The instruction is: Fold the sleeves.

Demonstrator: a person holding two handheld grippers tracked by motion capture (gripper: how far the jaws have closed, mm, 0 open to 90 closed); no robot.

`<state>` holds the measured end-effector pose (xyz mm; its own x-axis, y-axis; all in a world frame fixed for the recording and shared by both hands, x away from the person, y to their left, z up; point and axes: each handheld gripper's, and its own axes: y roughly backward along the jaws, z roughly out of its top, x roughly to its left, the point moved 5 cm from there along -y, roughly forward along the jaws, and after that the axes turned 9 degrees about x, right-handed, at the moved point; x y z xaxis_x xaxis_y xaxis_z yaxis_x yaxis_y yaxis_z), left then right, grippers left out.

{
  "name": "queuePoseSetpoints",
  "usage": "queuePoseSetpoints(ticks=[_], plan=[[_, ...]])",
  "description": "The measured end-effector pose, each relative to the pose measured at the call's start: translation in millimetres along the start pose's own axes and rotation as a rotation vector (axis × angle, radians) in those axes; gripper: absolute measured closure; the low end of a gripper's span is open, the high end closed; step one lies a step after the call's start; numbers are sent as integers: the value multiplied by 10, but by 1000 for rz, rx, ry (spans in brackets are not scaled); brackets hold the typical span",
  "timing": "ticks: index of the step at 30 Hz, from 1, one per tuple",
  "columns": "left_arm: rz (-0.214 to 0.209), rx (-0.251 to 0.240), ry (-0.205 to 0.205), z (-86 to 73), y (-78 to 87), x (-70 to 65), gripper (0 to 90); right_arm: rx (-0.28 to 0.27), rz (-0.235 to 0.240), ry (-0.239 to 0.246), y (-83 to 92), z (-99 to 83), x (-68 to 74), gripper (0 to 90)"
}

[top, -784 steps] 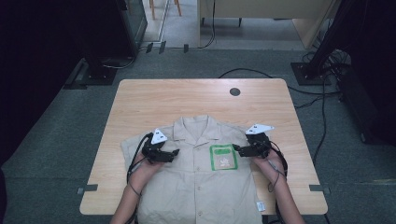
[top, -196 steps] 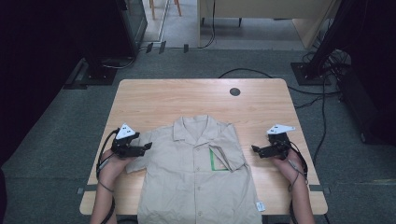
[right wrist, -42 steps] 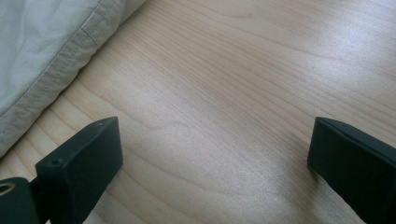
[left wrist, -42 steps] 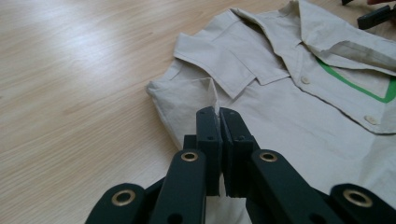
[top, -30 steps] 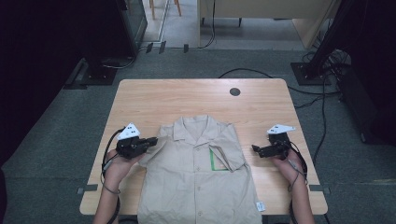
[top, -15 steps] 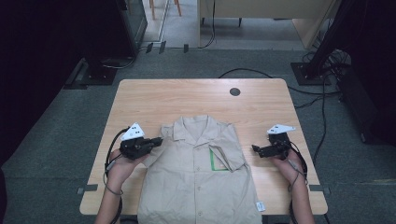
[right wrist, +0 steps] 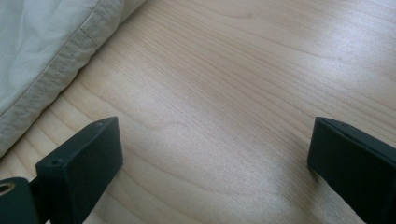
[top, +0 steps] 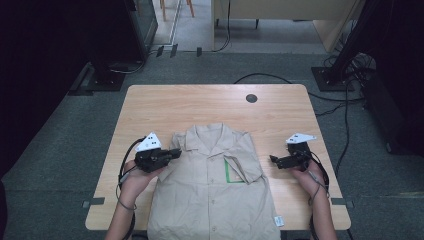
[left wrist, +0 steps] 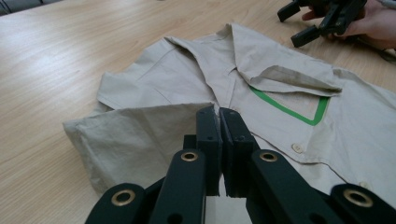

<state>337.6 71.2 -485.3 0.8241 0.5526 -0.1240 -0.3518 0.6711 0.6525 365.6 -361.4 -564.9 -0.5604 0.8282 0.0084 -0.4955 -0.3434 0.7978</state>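
A beige short-sleeved shirt point(top: 215, 190) lies face up on the wooden table point(top: 200, 105), collar toward the far side. Its chest pocket has a green edge point(left wrist: 289, 107) and its right sleeve is folded in over it. My left gripper point(top: 175, 151) is at the shirt's left shoulder, shut on the left sleeve point(left wrist: 140, 135), which is lifted and carried inward over the body. In the left gripper view the jaws point(left wrist: 218, 114) pinch the sleeve's edge. My right gripper point(top: 272, 160) rests open on bare wood just right of the shirt, with the shirt's hem point(right wrist: 42, 46) beside its left jaw.
A round black cable hole point(top: 251, 98) sits near the table's far edge. A small white tag point(top: 278, 220) lies by the shirt's lower right hem. Cables and dark stands point(top: 345, 65) surround the table on grey carpet.
My left gripper has moved right from beside the table's left part onto the shirt's shoulder, drawing the left sleeve inward. The right gripper has stayed put.
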Motion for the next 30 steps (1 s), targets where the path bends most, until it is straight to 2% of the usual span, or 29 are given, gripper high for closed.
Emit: queuePoseSetpoints(ticks=[13, 18, 25, 30], plan=[[-40, 41, -14, -28, -248, -89, 871, 0, 0, 0, 0, 0, 0, 27], [-28, 53, -28, -41, -332, -117, 871, 0, 0, 0, 0, 0, 0, 27], [-31, 58, -14, -59, -437, -106, 868, 0, 0, 0, 0, 0, 0, 27], [-53, 59, -7, -47, -478, -137, 862, 0, 0, 0, 0, 0, 0, 27]])
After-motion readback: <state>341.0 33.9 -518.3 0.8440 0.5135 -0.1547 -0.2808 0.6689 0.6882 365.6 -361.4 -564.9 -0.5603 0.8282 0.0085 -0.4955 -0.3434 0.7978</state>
